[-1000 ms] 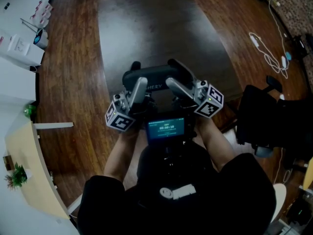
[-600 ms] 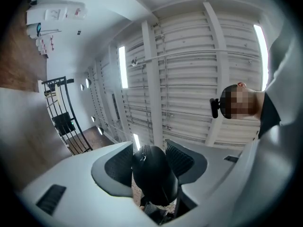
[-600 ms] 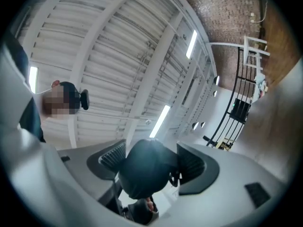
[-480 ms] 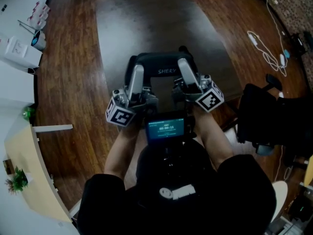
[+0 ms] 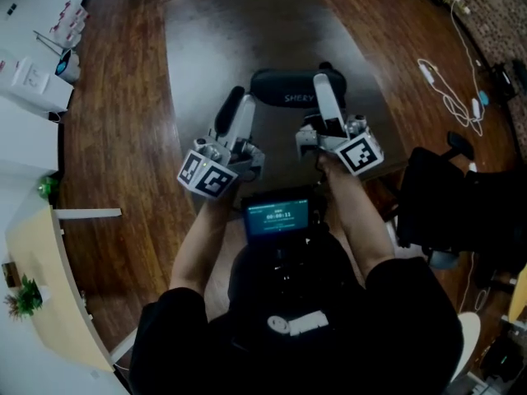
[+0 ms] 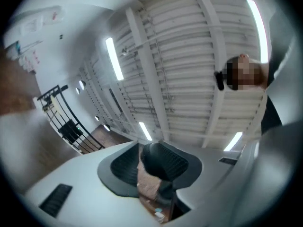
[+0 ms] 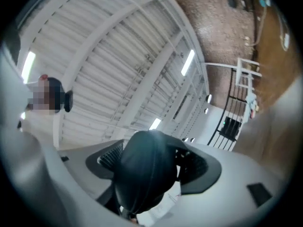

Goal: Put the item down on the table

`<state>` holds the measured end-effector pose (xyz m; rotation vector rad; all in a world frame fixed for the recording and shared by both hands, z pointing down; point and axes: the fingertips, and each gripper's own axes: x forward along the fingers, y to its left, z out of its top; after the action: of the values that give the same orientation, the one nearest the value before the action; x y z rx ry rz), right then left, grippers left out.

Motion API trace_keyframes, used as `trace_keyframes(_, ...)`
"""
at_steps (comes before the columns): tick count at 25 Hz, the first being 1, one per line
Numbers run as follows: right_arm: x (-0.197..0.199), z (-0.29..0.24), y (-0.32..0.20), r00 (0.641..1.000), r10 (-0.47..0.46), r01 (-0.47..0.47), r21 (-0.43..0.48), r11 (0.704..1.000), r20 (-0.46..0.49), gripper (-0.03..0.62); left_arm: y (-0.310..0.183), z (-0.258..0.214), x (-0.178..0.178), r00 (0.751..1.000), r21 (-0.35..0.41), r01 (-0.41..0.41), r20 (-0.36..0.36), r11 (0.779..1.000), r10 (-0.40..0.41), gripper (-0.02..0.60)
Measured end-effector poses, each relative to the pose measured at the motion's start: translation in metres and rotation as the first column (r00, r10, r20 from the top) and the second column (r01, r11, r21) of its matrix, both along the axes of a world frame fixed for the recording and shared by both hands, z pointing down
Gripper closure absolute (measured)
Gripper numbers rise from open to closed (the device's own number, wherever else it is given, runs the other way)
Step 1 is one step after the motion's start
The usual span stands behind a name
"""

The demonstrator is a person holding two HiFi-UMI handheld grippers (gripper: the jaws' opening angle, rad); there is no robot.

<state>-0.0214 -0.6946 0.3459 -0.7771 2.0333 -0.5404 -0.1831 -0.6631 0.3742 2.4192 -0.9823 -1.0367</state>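
While right gripper [image 5: 328, 85] fingers, just widened, pinch the black oblong padded case [image 5: 280, 89], lower it flat onto the dark wooden surface [image 5: 214, 31]. Left gripper [image 5: 237, 103] fingers, just narrowing, stand slightly apart and empty.

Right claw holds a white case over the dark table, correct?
No, the case is black, not white, as the right gripper view shows; the right claw, its jaws having just been opening, holds it between them over the dark table.

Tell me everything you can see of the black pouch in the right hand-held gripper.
The black pouch is long, rounded and soft-looking, matte dark fabric with pale lettering on its side. It lies crosswise, roughly level, over the dark table; whether it rests there I cannot tell. The right hand-held gripper holds its right end between its pads, its jaws having just been opening slightly.
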Motion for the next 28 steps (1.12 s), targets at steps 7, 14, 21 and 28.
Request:
trace_keyframes(7, -0.023, 0.033, 0.002, 0.579, -0.041, 0.231, 0.115, 0.966, -0.814, 0.218, 0.010, 0.062, -0.019, 0.729, -0.038, 0.107, 0.682, 0.994, -0.053, 0.581)
trace_keyframes(14, -0.063, 0.164, 0.013, 0.045, -0.066, 0.444, -0.039, 0.895, -0.997, 0.218, 0.022, 0.096, -0.020, 0.557, -0.074, 0.180, 0.830, 0.981, -0.040, 0.581)
trace_keyframes(21, -0.096, 0.301, 0.036, -0.535, 0.068, 0.585, -0.311, 0.749, -0.842, 0.217, 0.037, 0.107, -0.038, 0.528, -0.105, 0.249, 0.848, 0.963, -0.044, 0.581)
trace_keyframes(28, -0.094, 0.369, 0.051, -0.782, 0.016, 0.484, -0.591, 0.645, -0.623, 0.217, 0.046, 0.112, -0.054, 0.532, -0.122, 0.293, 0.845, 0.948, -0.056, 0.581)
